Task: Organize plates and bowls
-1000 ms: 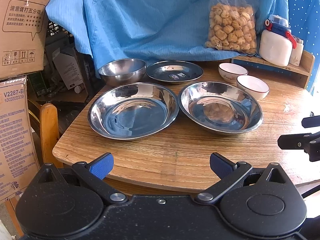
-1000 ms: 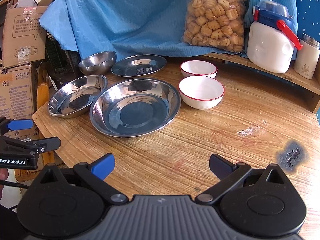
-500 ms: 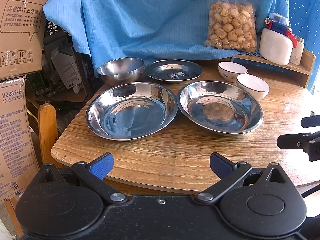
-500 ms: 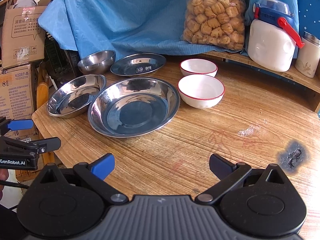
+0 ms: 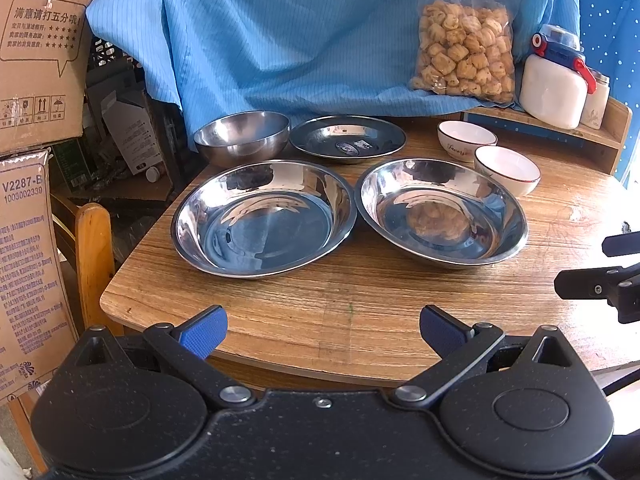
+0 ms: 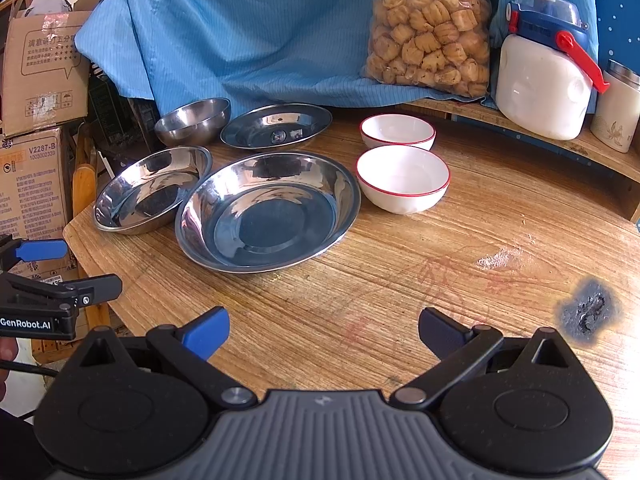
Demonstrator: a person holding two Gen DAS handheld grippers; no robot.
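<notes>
Two large steel plates lie side by side on the wooden table [image 5: 360,304]: the left plate [image 5: 264,218] and the right plate [image 5: 442,214]. Behind them sit a steel bowl [image 5: 242,136] and a small dark steel plate [image 5: 347,139]. Two white red-rimmed bowls, the far one [image 6: 397,131] and the near one [image 6: 402,178], stand right of the plates. My left gripper [image 5: 322,330] hovers open over the table's near edge, empty. My right gripper [image 6: 322,332] is open and empty above bare wood, short of the right plate [image 6: 268,210].
A bag of snacks [image 6: 430,28] leans on blue cloth [image 5: 280,32] at the back. A white jug [image 6: 542,80] and a tin [image 6: 616,106] stand on a raised shelf. Cardboard boxes [image 5: 36,60] and a wooden chair [image 5: 94,260] are left of the table. A burn mark [image 6: 586,310] scars the wood.
Both views have shifted slightly, the plates drifting a little left and down in frame. Both grippers remain open and nothing on the table has moved.
</notes>
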